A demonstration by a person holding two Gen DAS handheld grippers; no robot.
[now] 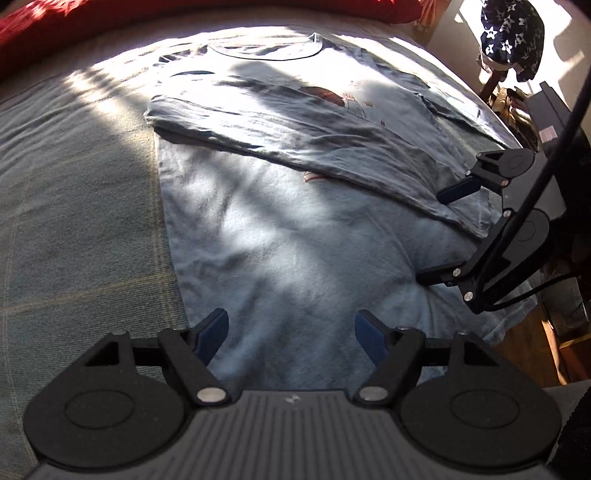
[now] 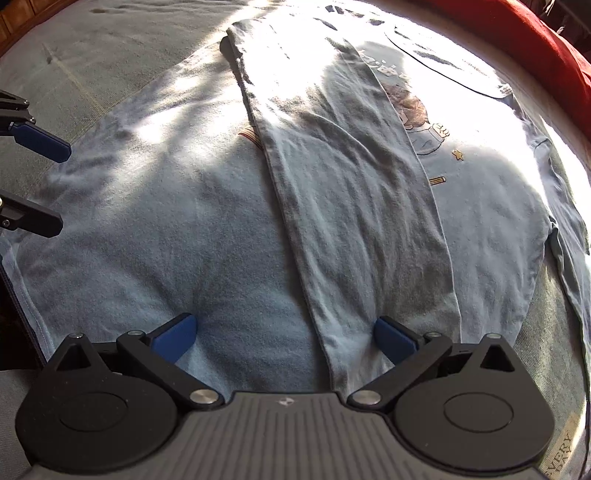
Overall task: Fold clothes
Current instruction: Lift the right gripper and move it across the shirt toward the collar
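1. One light blue long-sleeved shirt (image 1: 295, 236) lies flat on a grey-green bed cover (image 1: 74, 229), front up. It is the landmark for everything below.
2. One sleeve (image 1: 295, 133) is folded across the shirt's chest on a slant, and covers part of the printed cartoon (image 2: 424, 118). The second sleeve (image 2: 569, 258) lies along the shirt's outer side.
3. There are two grippers, each with two blue-padded fingers.
4. The left gripper (image 1: 291, 332) is over the lower body of the shirt, near the hem. Its fingers stand wide apart with nothing between them but the cloth below. It holds nothing.
5. The right gripper (image 2: 286, 332) is over the cuff end of the folded sleeve. Its fingers are also spread wide, one on each side of the sleeve. Whether the tips touch the cloth cannot be told, and they grip nothing.
6. One red cushion or blanket (image 1: 110, 18) lies beyond the shirt's collar.
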